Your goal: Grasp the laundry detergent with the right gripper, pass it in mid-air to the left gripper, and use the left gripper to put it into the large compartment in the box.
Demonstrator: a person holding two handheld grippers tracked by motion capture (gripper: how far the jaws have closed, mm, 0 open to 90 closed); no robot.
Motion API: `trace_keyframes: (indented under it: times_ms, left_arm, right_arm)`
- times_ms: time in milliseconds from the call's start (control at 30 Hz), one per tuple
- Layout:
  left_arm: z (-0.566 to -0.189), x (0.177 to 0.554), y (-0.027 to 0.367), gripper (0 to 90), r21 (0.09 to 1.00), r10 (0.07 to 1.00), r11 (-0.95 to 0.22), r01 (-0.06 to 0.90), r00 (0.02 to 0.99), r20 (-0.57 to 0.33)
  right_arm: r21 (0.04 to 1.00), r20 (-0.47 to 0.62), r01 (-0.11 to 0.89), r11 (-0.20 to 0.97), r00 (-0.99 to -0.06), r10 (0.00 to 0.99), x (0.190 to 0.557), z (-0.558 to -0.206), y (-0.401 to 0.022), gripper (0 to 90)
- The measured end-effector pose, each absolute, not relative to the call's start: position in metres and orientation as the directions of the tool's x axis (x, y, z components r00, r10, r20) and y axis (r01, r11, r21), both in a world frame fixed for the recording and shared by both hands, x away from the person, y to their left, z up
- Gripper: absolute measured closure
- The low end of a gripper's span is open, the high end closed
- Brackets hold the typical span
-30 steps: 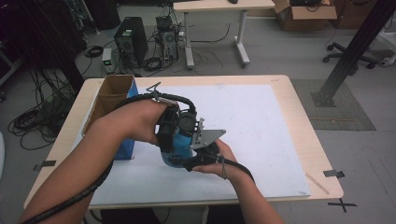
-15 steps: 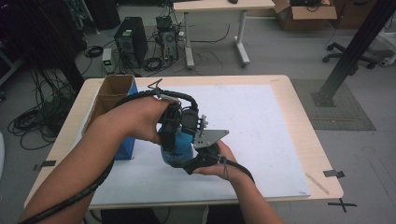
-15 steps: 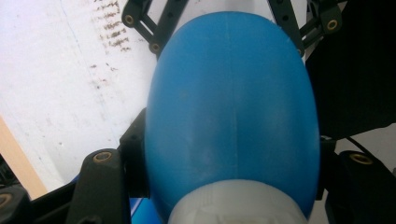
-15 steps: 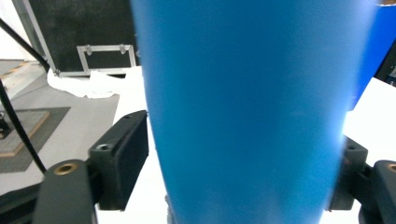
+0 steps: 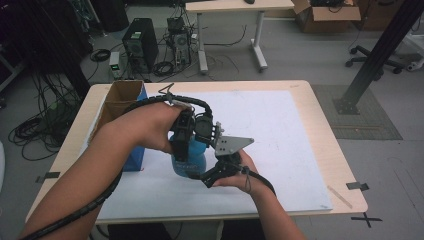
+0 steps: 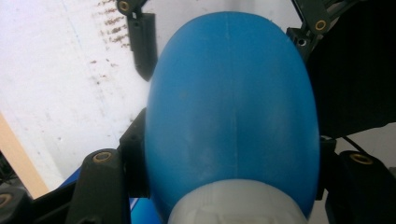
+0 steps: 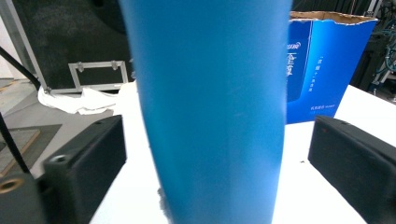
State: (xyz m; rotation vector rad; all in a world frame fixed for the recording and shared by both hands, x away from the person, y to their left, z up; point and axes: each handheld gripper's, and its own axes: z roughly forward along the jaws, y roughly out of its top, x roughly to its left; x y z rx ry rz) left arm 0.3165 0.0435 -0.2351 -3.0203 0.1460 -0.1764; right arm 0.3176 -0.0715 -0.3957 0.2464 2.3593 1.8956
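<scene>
A blue bottle (image 5: 186, 159) with a white neck stands upright on the white mat (image 5: 285, 130). My left gripper (image 5: 186, 146) comes down from above and is shut on the bottle (image 6: 229, 107) near its neck, with a jaw pressed to each side. My right gripper (image 5: 201, 174) reaches in level from the near right. Its jaws have just been opening and now stand on either side of the bottle's body (image 7: 210, 107), with a gap on both sides. In the left gripper view, the right gripper's fingertips (image 6: 142, 44) show beyond the bottle.
An open blue cardboard box (image 5: 122, 107) stands on the table's left side, just behind my left forearm, and appears again in the right gripper view (image 7: 322, 70). The wooden table's edge (image 5: 345, 165) frames the mat. Cables, a computer tower and another table lie beyond.
The right hand has shifted slightly by the bottle's lower side. The left hand and the bottle have kept their place.
</scene>
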Motion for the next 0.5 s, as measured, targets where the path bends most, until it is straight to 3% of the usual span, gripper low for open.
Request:
trace_keyframes:
  times_ms: [267, 500]
  left_arm:
    - [-0.233, 0.317, 0.042, 38.8, -0.119, -0.082, -0.99, -0.07, 0.991, 0.104]
    - [-0.22, 0.324, 0.046, 38.7, -0.104, 0.02, -0.994, 0.031, 0.994, 0.106]
  right_arm:
    - [0.98, 0.043, 0.082, 0.182, -0.978, 0.205, 0.317, -0.397, -0.078, 0.0]
    - [0.983, 0.027, 0.071, 0.171, -0.968, 0.248, 0.318, -0.391, -0.107, 0.0]
